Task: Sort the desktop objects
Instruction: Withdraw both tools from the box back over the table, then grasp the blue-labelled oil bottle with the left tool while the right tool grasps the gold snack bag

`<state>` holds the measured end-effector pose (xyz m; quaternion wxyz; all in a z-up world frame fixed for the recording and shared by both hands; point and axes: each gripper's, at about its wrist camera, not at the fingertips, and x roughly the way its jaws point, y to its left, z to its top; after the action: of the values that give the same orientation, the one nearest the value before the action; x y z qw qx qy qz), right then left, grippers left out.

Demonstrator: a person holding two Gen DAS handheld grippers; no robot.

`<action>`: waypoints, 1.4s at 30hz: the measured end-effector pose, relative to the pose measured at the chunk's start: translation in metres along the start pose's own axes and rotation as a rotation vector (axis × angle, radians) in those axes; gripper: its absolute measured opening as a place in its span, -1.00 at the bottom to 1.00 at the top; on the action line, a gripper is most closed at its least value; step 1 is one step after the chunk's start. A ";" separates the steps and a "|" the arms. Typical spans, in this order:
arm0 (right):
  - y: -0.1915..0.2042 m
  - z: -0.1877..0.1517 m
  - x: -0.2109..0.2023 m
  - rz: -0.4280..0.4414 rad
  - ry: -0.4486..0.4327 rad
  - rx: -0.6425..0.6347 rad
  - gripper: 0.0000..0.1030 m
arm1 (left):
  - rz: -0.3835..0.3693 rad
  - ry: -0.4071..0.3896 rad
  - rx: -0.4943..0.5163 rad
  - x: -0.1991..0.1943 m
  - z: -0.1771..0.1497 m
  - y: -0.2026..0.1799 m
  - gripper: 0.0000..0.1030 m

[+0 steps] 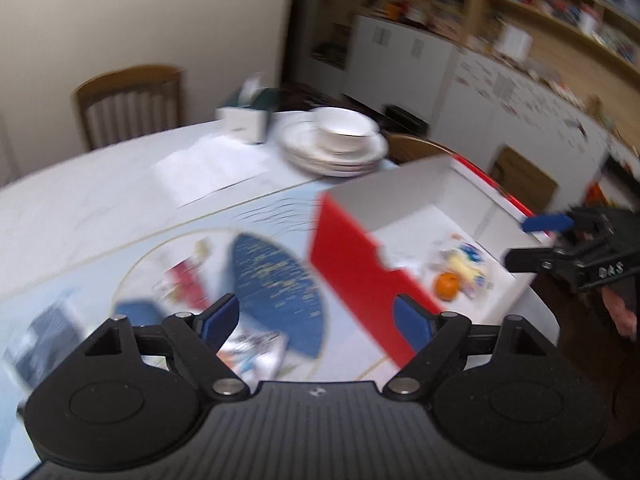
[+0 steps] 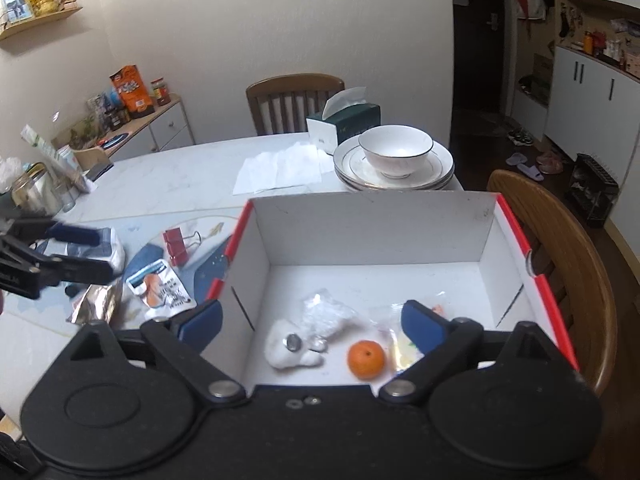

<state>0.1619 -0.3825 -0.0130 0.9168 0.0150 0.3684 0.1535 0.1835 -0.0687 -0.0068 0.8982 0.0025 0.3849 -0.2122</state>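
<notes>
A red-and-white open box stands on the table; it also shows, blurred, in the left wrist view. Inside lie an orange, a white plush toy, a clear plastic bag and a yellowish packet. My right gripper is open and empty, hovering over the box's near edge. My left gripper is open and empty above the mat, left of the box; it also shows in the right wrist view. Left of the box lie a red binder clip, a snack packet, a foil wrapper and a white-blue pack.
Stacked white plates with a bowl, a green tissue box and paper sheets sit at the table's far side. Wooden chairs stand at the far end and right. Jars stand at the left edge.
</notes>
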 end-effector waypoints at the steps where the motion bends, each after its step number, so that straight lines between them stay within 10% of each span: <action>1: 0.006 0.000 0.001 -0.008 -0.003 0.007 0.87 | 0.014 -0.002 -0.027 -0.005 -0.005 0.012 0.71; 4: 0.027 0.000 0.003 -0.023 -0.021 0.016 0.87 | 0.053 -0.014 -0.088 -0.016 -0.016 0.045 0.98; 17: 0.157 0.008 0.038 0.002 -0.050 -0.082 0.87 | 0.199 -0.040 -0.072 -0.057 -0.071 0.140 1.00; 42: 0.284 -0.028 0.139 0.033 0.112 -0.170 0.81 | 0.231 0.029 -0.040 -0.028 -0.119 0.216 1.00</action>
<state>0.1608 -0.0741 -0.0866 0.8900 -0.0656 0.4045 0.1999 0.1669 0.1587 -0.1060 0.9108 0.0319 0.3993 -0.0996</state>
